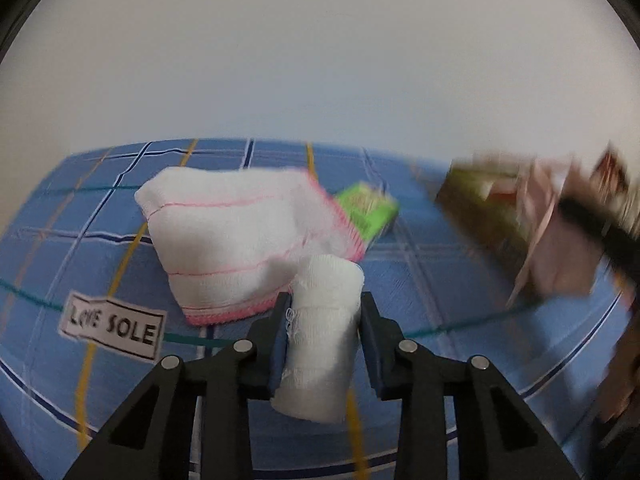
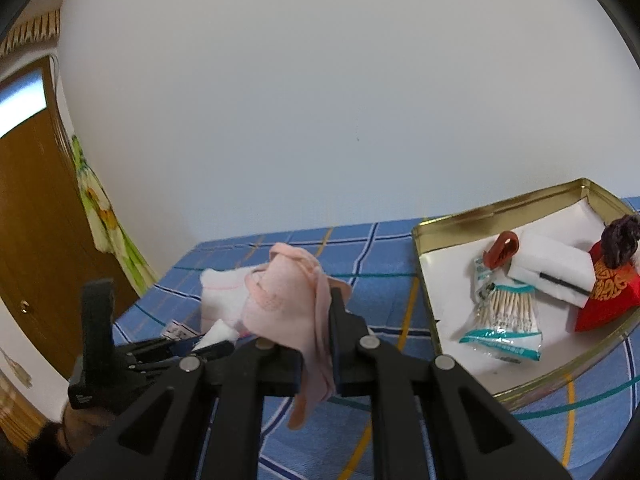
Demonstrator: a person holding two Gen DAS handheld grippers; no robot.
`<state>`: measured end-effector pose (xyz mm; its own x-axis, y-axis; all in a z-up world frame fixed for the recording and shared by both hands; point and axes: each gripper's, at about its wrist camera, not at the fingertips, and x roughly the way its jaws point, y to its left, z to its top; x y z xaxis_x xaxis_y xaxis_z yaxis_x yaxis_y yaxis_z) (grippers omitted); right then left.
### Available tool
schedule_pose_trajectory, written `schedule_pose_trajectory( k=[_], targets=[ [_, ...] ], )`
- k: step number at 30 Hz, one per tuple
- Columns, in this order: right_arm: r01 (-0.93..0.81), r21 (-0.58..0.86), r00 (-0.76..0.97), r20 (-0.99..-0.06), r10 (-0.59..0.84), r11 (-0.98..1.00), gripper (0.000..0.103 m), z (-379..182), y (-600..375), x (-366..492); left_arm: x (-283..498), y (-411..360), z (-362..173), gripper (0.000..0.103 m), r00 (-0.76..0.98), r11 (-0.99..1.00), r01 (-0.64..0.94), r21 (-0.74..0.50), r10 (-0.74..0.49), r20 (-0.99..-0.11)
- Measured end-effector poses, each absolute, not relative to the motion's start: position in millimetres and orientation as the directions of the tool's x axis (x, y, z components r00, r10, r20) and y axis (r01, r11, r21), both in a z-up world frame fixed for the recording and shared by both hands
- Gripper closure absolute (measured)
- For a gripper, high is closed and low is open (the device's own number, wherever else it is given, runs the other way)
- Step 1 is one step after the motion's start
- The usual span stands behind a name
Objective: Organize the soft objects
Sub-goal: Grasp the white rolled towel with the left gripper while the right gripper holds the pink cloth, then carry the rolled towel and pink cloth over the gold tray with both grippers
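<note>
Mid-task: left gripper (image 1: 322, 328) clamped on gauze roll (image 1: 320, 336), right gripper (image 2: 316, 336) pinching pink cloth (image 2: 290, 300), both airborne. Folded towel (image 1: 240, 236) unsorted on tablecloth; gold tin (image 2: 496, 210) probably the destination.

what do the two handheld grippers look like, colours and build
Both the left gripper and right gripper are matte black plastic: triangular cut-out linkage bars joined by round silver pivot pins. The fingers carry dark blue pads on their inner faces. No cables, markings or sleeves are visible.

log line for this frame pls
left tongs: shut on gauze roll | right tongs: shut on pink cloth | tin tray: not reached
</note>
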<state>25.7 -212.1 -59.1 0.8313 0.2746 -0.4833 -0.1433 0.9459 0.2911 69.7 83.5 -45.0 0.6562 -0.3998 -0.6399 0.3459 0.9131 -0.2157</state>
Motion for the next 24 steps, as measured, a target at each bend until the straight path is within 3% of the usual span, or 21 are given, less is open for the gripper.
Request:
schedule_pose_trajectory(
  k=[13, 24],
  targets=[
    [-0.178, 0.292, 0.871, -0.398, 0.288, 0.940, 0.091, -41.3, -234.2, 11.2, 43.2, 42.5, -1.0, 0.067, 0.796, 0.898, 0.347, -0.269, -0.434, -0.423],
    [-0.130, 0.287, 0.915, -0.334, 0.226, 0.949, 0.091, -21.4, -265.5, -5.7, 38.9, -22.3, 20.9, 0.067, 0.796, 0.870, 0.411, -0.271, -0.488, -0.358]
  ],
)
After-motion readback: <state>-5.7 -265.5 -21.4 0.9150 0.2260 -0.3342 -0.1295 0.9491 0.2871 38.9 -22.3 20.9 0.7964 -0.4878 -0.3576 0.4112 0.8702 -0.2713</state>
